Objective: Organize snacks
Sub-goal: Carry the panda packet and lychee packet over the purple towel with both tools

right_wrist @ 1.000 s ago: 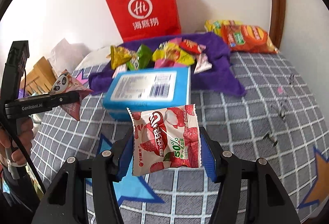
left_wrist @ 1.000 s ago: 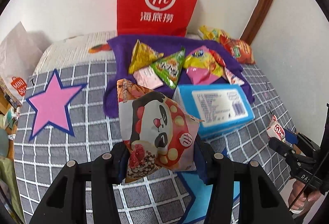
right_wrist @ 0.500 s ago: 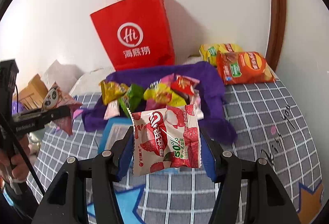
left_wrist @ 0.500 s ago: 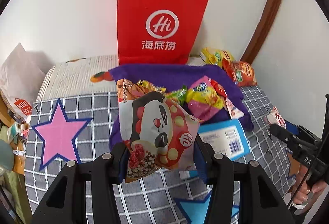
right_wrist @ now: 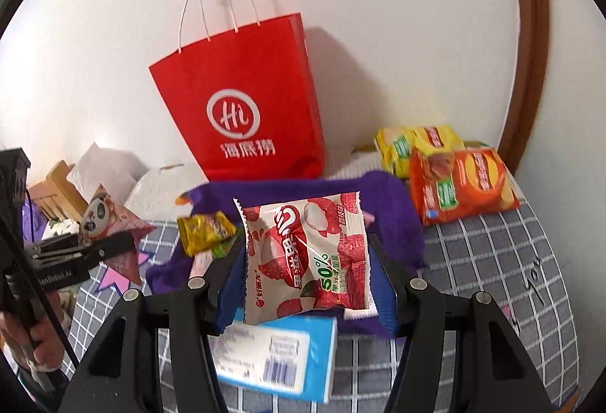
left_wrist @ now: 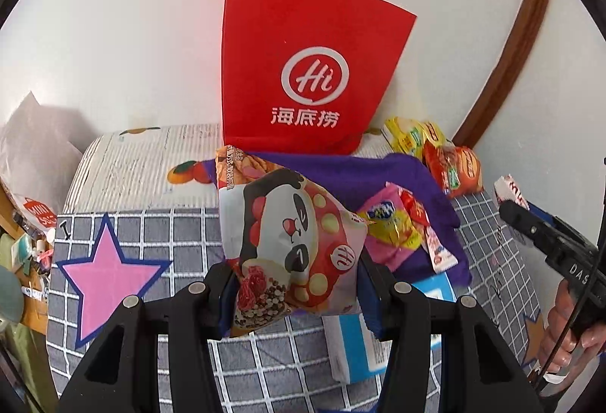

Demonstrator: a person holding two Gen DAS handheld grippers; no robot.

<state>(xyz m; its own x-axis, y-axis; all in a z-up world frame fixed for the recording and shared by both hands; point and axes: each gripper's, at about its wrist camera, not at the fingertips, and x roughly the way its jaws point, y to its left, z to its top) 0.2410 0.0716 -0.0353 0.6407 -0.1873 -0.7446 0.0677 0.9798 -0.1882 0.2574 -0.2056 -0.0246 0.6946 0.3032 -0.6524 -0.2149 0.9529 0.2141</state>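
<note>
A: Red paper bag (left_wrist: 314, 72): report position.

B: Upright against the white wall, upper centre of the left wrist view, white cord handles up. In the right wrist view it stands upper left of centre.

A: Left gripper (left_wrist: 295, 284) status?

B: Its fingers are clamped on the panda snack pack (left_wrist: 291, 246), lower centre of the frame, held above the grey checked bed cover (left_wrist: 181, 235). The pack overlaps the lower edge of the bag in this view.

A: Right gripper (right_wrist: 306, 284) status?

B: Its fingers are clamped on the lychee snack pack (right_wrist: 306, 257), centre of its frame, label facing the camera and marked 50%.

A: Items below the held packs?

B: A purple cloth (right_wrist: 394, 208) lies on the bed in front of the bag. It carries loose packs: a yellow-green pack (right_wrist: 206, 231) at centre left of the right view, and a pink-yellow pack (left_wrist: 390, 227) at centre right of the left view. A blue box (right_wrist: 280, 356) lies at the bottom centre of the right view, near the cloth's front edge.

A: Items beside the cloth?

B: 2 chip bags at the right, near the brown wooden trim: a yellow one (right_wrist: 416, 144) touching an orange one (right_wrist: 458, 182).

A: Cross-view check?

B: The left gripper with its panda pack shows at centre left of the right view; the right gripper shows at the right edge of the left view.
</note>
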